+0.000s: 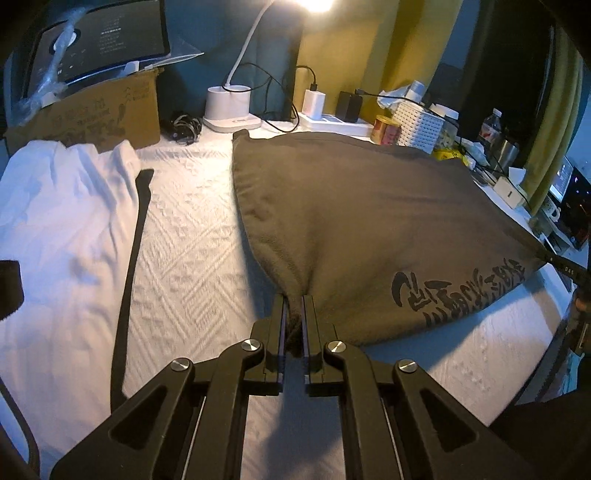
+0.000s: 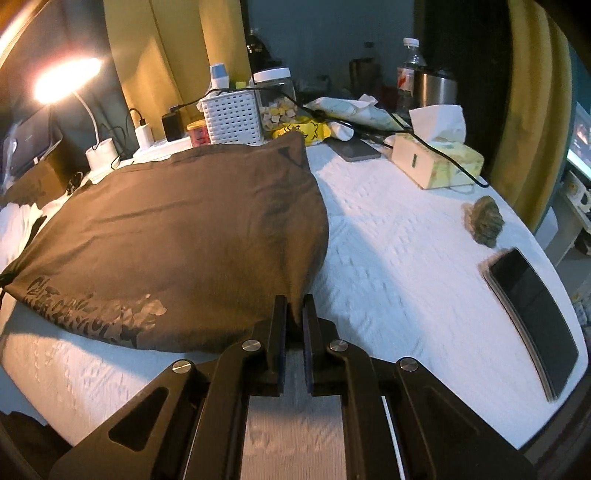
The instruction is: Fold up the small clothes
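Left wrist view: left tool (image 1: pixel 294 314) is clamping the brown shirt (image 1: pixel 369 206); right tool (image 2: pixel 294 314) is clamping its other corner above the bench (image 2: pixel 388 258).

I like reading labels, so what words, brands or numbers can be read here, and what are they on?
No text reads clearly.
Brown T-shirt: black brush-style print, not decipherable.
Cardboard box: dark print, blurred.
Tablet screen: lines of text, too small.
Red can: label blurred.
Bottle: red label, unreadable.
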Available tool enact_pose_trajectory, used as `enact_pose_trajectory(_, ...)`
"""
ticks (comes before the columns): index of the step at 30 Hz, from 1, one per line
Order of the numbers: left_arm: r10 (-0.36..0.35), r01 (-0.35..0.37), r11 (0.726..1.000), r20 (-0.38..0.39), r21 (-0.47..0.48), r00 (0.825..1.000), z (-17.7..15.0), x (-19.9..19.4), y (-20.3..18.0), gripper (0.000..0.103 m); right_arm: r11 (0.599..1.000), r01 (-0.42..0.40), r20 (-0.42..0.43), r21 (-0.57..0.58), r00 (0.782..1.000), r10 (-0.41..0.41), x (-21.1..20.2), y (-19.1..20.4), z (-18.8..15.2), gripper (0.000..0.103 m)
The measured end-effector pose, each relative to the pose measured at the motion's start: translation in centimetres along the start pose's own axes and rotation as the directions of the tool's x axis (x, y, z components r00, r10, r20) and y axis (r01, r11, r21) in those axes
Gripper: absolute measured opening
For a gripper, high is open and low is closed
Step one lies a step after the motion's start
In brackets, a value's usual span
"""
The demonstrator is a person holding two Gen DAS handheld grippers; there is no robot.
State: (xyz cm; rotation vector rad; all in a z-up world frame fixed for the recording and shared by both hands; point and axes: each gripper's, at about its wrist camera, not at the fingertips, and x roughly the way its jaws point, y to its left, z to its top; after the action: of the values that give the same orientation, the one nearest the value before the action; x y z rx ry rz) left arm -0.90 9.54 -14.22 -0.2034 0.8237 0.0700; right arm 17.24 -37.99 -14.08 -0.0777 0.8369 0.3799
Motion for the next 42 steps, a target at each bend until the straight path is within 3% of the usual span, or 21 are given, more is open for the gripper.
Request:
enact_pose_trajectory(21,0.004,-0.005,1.000,-0.046,-0.002,0.999,-5.1,-1.0,-0.8,0.005,0.999,0.037,-0.026,0.013,0.999,-0.036,-2.2,0.2,-5.9,0.008)
enact_pose_trajectory(30,0.010,-0.012,0.999,-0.064,-0.033,0.998,-5.1,-1.8,-0.2,0.011,0.999,0.024,-0.022,0.041,0.999,-0.023,-2.3,-0.3,-6.2,0.009)
enact_pose_trajectory(37,0.069,-0.071,0.995,-0.040,-0.072,0.997,-4.2,-2.0,0.6,0.042,0.999,0.026,-0.030,0.042,0.999,-0.025,-2.3,-0.4,-6.0,0.009)
enact_pose_trajectory(42,0.098,-0.103,0.991,-0.057,-0.089,0.994,-3.4,-0.7,1.2,0.043,0.999,0.035,-0.038,0.036,0.999,-0.034,-2.1,-0.3,-5.8,0.009)
